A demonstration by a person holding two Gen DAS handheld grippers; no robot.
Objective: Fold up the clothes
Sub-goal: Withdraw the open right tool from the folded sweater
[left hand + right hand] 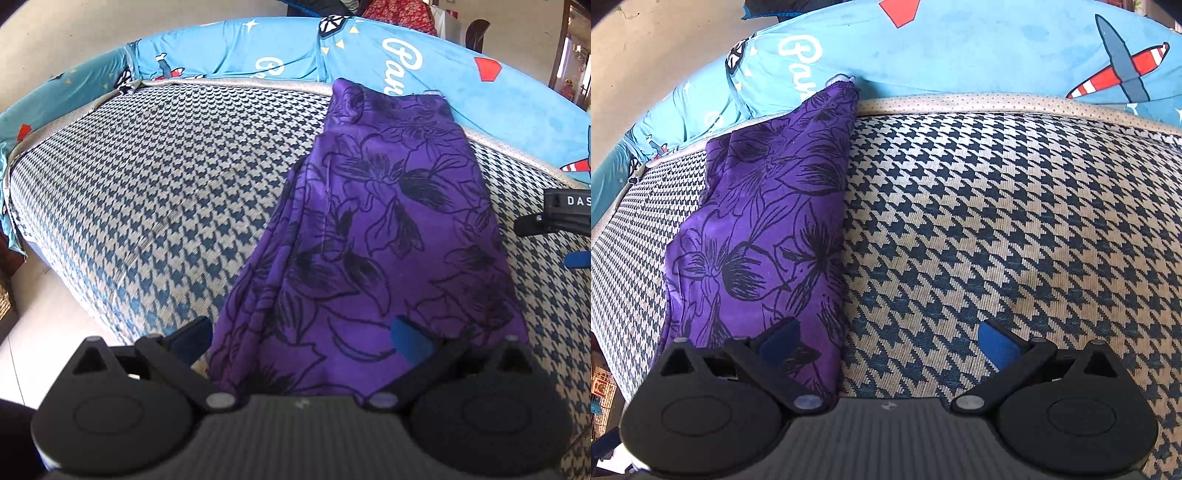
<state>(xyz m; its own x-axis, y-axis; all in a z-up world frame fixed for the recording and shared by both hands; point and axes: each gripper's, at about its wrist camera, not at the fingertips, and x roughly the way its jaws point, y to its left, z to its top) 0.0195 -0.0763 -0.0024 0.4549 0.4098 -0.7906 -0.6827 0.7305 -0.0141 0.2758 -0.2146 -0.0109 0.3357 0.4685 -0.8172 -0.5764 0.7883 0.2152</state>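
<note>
Left wrist view: the purple garment (373,229) lies as a long strip on the houndstooth mattress (147,192), its far end touching the blue cushion (229,55). The left gripper (303,341) is wide open over its near end, holding nothing. The right gripper (886,343) is also wide open and empty, just right of the cloth's edge.

Both grippers held low, fingers spread wide.

The left gripper (303,341) points forward with its blue-padded fingers (412,341) far apart and nothing clamped between them. The right gripper (890,345) is in the same pose, its fingers (997,343) equally splayed. In the left wrist view, the right gripper shows at the right edge.
</note>
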